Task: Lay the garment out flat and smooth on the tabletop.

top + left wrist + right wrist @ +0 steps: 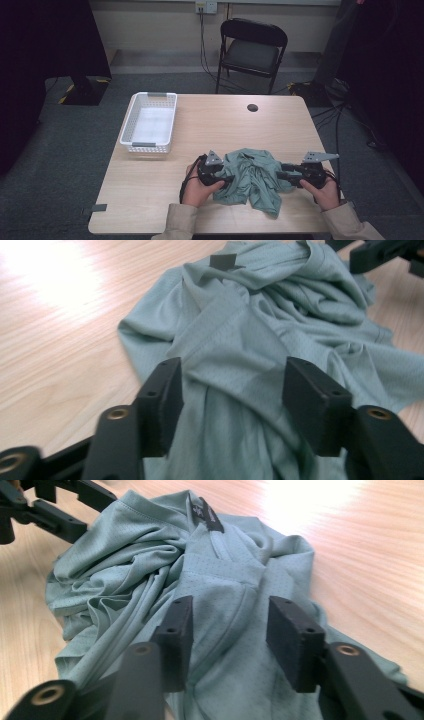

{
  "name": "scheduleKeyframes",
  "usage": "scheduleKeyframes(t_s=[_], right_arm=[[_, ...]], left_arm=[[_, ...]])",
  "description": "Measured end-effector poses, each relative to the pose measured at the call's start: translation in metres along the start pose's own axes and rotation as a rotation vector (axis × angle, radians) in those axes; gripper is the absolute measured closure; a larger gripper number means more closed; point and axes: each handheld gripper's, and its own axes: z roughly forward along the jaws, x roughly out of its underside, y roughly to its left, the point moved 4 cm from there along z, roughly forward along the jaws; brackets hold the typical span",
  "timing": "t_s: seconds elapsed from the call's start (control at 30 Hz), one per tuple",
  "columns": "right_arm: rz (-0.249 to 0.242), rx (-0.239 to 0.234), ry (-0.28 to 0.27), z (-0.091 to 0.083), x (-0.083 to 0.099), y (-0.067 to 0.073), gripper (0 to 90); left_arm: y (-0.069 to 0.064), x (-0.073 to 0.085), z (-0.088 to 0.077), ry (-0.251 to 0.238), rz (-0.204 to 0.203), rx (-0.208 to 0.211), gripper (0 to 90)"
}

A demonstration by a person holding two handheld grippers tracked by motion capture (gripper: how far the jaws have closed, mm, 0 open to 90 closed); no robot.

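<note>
High view has the crumpled green shirt bunched up near the front edge of the worktop, with a hand on each side. So this looks like the start of a lift or a spread-out, one grab per side to keep the fabric from dragging. Left claw comes in from the shirt's left edge; in the left gripper view its jaws stand about halfway apart with a fold of cloth lying between them, pads not yet pinching as far as I can tell. Right claw mirrors it, also partly open and straddling a ridge of fabric. White basket sits well apart at the far left, probably where the shirt ends up.
</note>
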Motion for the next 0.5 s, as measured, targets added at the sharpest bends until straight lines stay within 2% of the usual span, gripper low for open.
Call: scheduleKeyframes(t_s=[0.07,0.1,0.13,0.17,0.2,0.3,0.37,0.5], right_arm=[[0.014,-0.009,0.016,0.004,0.000,0.000,56.8],[0.020,-0.009,0.027,0.006,0.001,0.000,57.3],[0.024,-0.017,0.025,0.007,0.001,0.000,60.6],[0.024,-0.024,0.025,0.008,0.002,0.000,65.6],[0.018,-0.027,0.023,0.008,0.002,0.001,71.0],[-0.016,-0.035,0.008,0.004,0.001,0.005,81.8],[-0.024,-0.047,-0.012,0.000,-0.001,0.006,84.4],[-0.074,-0.047,-0.027,-0.015,-0.002,0.011,85.8]], left_arm=[[-0.001,-0.001,0.004,0.014,-0.004,0.010,53.3],[-0.002,-0.001,0.007,0.025,0.002,0.006,55.6],[-0.002,-0.002,0.007,0.029,0.015,-0.003,58.9],[-0.004,-0.002,0.007,0.036,0.022,0.001,68.3],[-0.005,-0.004,0.007,0.033,0.017,0.007,72.1],[-0.010,-0.007,0.003,0.031,0.059,-0.005,81.2],[-0.015,-0.010,-0.002,0.032,0.089,-0.001,83.6],[-0.029,-0.013,-0.010,0.034,0.143,0.019,86.1]])
